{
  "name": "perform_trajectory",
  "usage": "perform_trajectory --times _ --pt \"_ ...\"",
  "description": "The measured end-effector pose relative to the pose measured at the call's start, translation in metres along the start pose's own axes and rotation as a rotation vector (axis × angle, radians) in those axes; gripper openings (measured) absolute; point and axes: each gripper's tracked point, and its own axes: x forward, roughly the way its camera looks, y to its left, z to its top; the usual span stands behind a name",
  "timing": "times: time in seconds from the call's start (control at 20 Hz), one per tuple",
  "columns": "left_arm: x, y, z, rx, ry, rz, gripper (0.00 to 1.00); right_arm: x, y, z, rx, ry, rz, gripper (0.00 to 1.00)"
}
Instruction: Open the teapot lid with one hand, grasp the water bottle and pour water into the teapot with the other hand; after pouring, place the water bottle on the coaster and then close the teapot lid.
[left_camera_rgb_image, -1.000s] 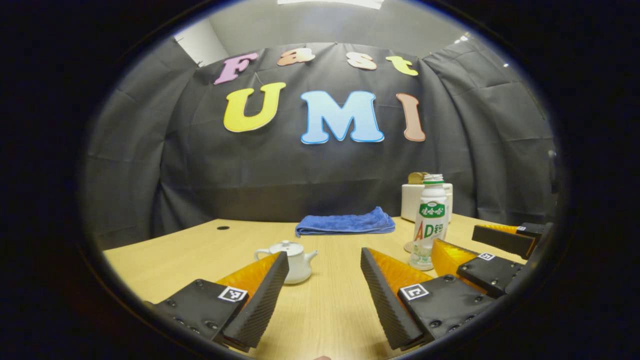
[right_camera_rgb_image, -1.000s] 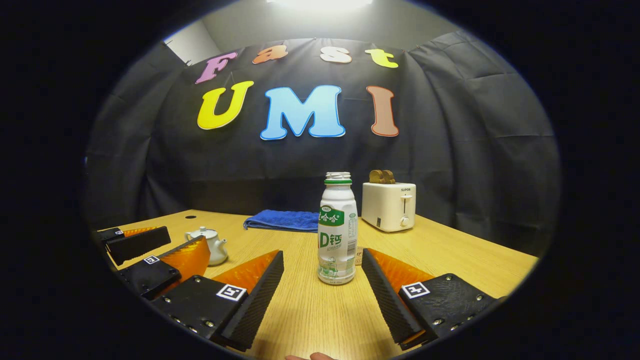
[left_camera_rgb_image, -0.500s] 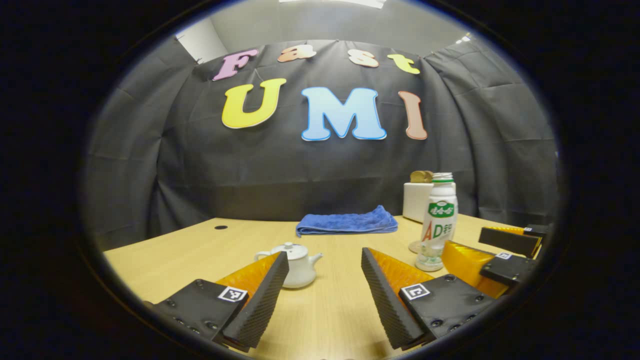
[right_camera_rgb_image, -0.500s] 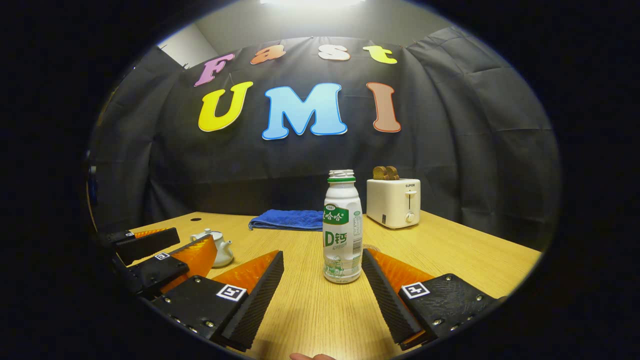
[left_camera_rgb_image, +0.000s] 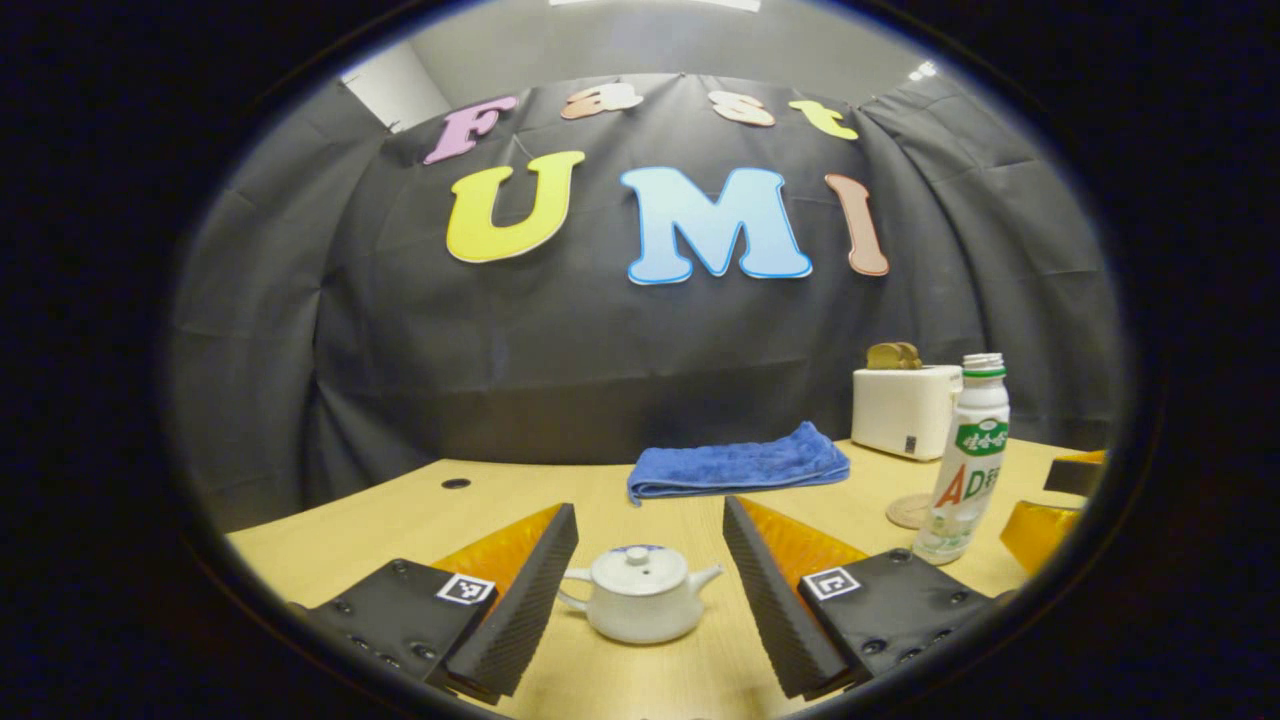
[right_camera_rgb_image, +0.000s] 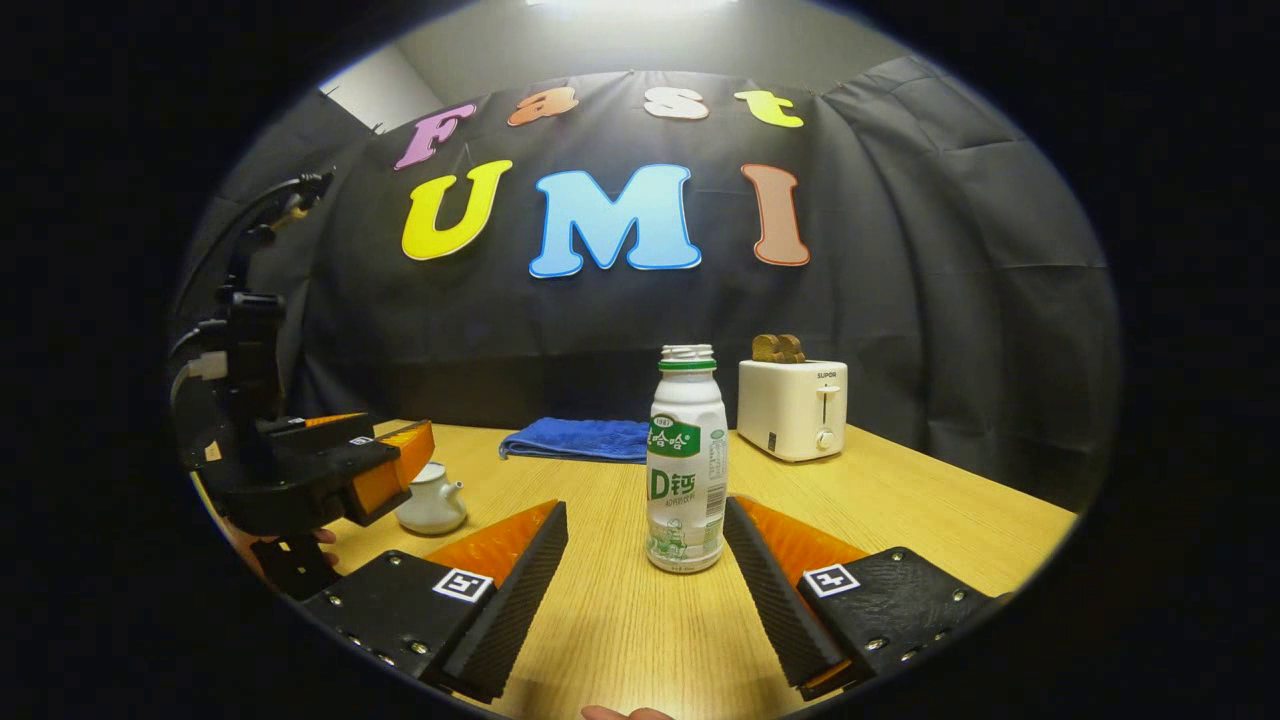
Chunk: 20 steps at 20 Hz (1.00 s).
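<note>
Teapot and water bottle both stand untouched on the desk as we close in with both sets of tongs. Reading from the left: our left tongs — spread wide — now frame the teapot squarely between their fingers, where half a second ago the pot sat off behind the left-hand finger. From the right gripper view the same tongs hang raised above and beside the pot, so we judge nothing has been touched; the lid is seated, its knob upright. Behind it lies a folded blue towel. Next comes the round coaster, just beside the bottle's foot, with a white toaster at the back. On the right, our right tongs are also spread wide, the uncapped bottle upright near their far tips, closer to the right-hand finger, and its placing there has hardly altered over the last second. The shift is all on the left — that hand has lined up on the pot, which we take to mean the lid lift comes first. What remains is to descend and narrow onto the small knob; a pinch off centre could slip or nudge the light pot.
</note>
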Motion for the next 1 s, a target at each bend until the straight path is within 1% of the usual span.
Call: perform_trajectory --times 0.15,0.35,0.4,0.45,0.55,0.6,0.7,0.75,0.8,0.85,1.0 --pt "0.018 0.004 -0.012 -0.047 0.040 -0.011 1.00 0.001 -0.005 0.001 0.003 -0.002 -0.009 0.97" --pt "0.035 0.008 -0.029 -0.023 0.072 -0.009 1.00 0.003 -0.008 0.001 0.001 0.000 -0.013 0.97" --pt "0.038 0.008 -0.032 -0.023 0.092 -0.014 0.92 0.003 -0.007 0.001 0.005 0.002 -0.010 0.97" --pt "0.040 0.007 -0.032 -0.024 0.084 -0.023 0.88 0.004 -0.007 0.000 0.009 0.003 -0.008 0.97" --pt "0.046 0.004 -0.036 -0.016 0.104 -0.033 0.77 0.004 -0.007 0.000 0.011 0.006 -0.005 0.97" --pt "0.047 0.004 -0.038 -0.016 0.123 -0.034 0.58 0.004 -0.008 0.000 0.010 0.009 -0.007 0.97" --pt "0.050 0.005 -0.040 -0.015 0.144 -0.039 0.41 0.004 -0.009 0.000 0.020 0.012 -0.005 0.97" --pt "0.040 0.008 -0.050 -0.002 0.149 -0.034 0.40 0.004 -0.010 -0.001 0.026 0.011 -0.006 0.97" --pt "0.048 0.006 -0.039 -0.001 0.142 -0.035 0.31 0.004 -0.011 0.000 0.032 0.011 -0.007 0.97" --pt "0.049 0.005 -0.039 0.015 0.144 -0.032 0.22 0.004 -0.012 0.000 0.039 0.010 -0.007 0.97" --pt "0.049 0.008 -0.040 0.020 0.149 -0.036 0.22 0.005 -0.013 0.000 0.054 0.010 0.002 0.97"
